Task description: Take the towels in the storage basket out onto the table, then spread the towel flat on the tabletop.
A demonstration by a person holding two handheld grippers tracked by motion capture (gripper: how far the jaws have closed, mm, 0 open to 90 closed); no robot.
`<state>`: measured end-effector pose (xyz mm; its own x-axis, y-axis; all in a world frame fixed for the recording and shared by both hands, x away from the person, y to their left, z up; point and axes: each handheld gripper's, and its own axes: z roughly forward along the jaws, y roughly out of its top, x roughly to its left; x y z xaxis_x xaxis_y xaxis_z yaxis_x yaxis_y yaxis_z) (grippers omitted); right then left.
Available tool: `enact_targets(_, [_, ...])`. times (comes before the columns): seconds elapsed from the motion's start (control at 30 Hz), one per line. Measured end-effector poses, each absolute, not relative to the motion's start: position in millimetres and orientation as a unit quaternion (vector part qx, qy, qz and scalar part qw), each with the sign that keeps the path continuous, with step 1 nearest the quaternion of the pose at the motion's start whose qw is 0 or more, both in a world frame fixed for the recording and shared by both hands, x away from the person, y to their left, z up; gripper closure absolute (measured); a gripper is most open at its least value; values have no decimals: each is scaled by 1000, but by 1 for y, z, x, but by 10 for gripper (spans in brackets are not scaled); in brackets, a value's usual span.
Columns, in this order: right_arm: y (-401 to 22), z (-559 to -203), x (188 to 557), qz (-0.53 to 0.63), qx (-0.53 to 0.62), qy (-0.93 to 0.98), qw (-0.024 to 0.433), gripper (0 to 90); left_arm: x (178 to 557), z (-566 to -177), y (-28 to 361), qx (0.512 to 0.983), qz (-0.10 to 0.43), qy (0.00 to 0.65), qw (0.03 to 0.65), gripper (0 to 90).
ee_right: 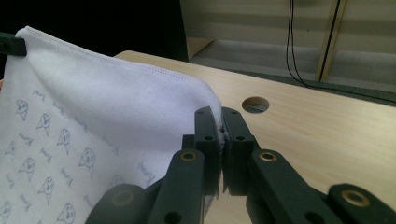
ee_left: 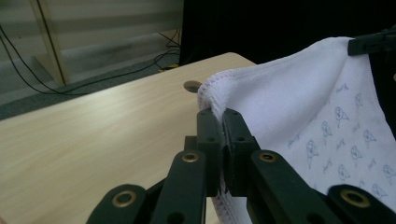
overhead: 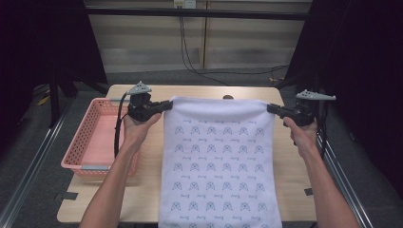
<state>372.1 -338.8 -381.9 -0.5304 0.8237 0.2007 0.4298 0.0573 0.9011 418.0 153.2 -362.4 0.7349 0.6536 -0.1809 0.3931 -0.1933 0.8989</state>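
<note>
The high view looks down the table (overhead: 142,190); both gripper views sit close, facing inward across it.

Soft, fleecy white cloth (overhead: 218,161) drapes a smooth matt wood-grain table (overhead: 142,190) beside an apparently plastic lattice basket (overhead: 90,137).

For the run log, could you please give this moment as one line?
left gripper: shut on towel corner | right gripper: shut on opposite corner | towel: stretched between them | basket: left

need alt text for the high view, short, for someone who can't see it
Seen from above, a person holds up a white printed towel over a wooden table, the left gripper and right gripper each clamped on a top corner. A pink plastic basket sits at the table's left edge.
</note>
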Motion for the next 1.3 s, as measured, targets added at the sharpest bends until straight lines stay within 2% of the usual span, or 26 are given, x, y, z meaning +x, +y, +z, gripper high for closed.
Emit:
enact_targets(0.4, [-342, -351, 415, 518, 465, 685, 216, 865, 449, -336, 141, 750, 145, 341, 548, 873])
enact_targets(0.5, [-346, -344, 422, 519, 466, 683, 218, 865, 456, -338, 144, 748, 136, 347, 550, 873])
enact_targets(0.8, [-335, -351, 423, 516, 466, 689, 206, 865, 452, -344, 153, 750, 129, 353, 544, 873])
enact_targets(1.0, [-333, -341, 409, 542, 446, 683, 202, 865, 437, -334, 156, 755, 142, 333, 548, 873])
enact_targets(1.3, [-329, -351, 351, 523, 417, 725, 166, 866, 386, -352, 169, 762, 105, 307, 560, 873])
